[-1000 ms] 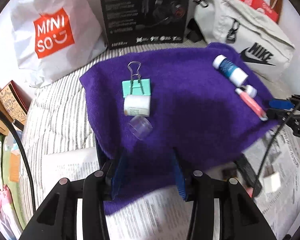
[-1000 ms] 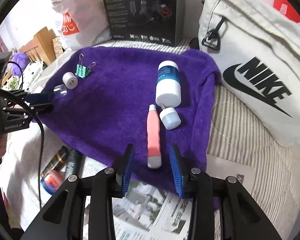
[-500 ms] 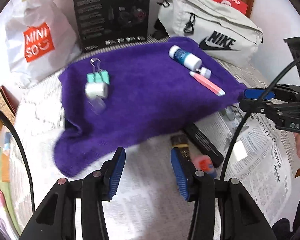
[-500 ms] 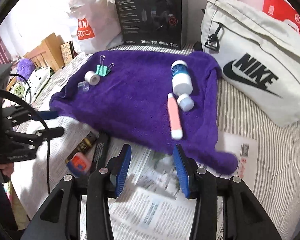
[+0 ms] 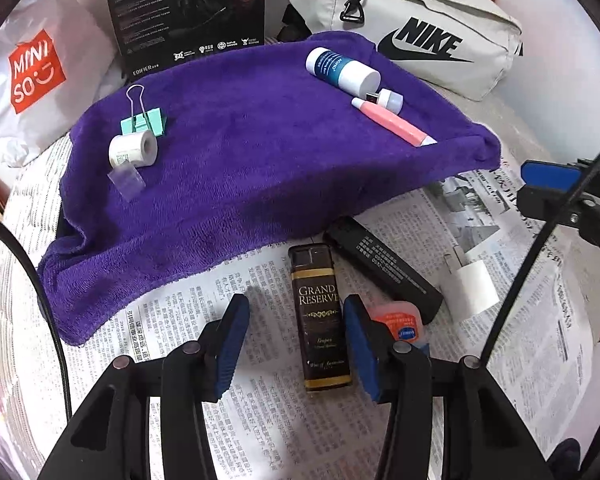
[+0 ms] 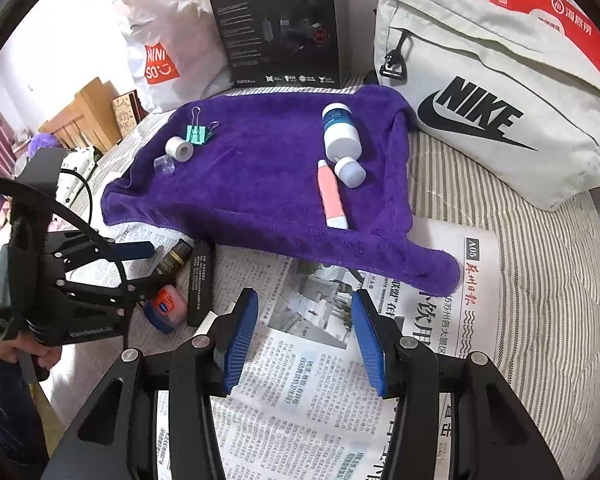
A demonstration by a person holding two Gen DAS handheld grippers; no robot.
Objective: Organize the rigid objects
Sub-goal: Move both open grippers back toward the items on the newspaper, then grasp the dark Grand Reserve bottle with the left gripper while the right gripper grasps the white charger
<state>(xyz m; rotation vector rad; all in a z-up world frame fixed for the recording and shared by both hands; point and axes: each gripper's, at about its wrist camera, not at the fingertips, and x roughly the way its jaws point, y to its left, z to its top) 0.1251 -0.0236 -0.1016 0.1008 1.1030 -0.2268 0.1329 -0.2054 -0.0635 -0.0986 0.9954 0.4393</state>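
Observation:
A purple towel (image 5: 240, 168) (image 6: 260, 184) carries a green binder clip (image 5: 144, 122), a white tape roll (image 5: 132, 151), a clear cap (image 5: 126, 178), a blue-white bottle (image 5: 340, 70), a small white cap (image 5: 390, 100) and a pink tube (image 5: 392, 122). On the newspaper (image 5: 220, 300) lie a brown "Grand Reserve" lighter (image 5: 320, 320), a black lighter (image 5: 384, 270), a red tin (image 5: 400, 322) and a white charger (image 5: 474, 286). My left gripper (image 5: 296, 336) is open, its jaws either side of the brown lighter. My right gripper (image 6: 306, 332) is open and empty over newspaper.
A white Miniso bag (image 5: 32, 76), a black headset box (image 5: 188, 12) and a grey Nike bag (image 5: 420, 28) stand behind the towel. A red box (image 6: 556, 28) is at the far right. Striped bedding (image 6: 540, 260) lies under everything.
Both grippers have pulled back from the towel toward the newspaper. The left gripper has moved right and now straddles the brown lighter. Both stayed open.

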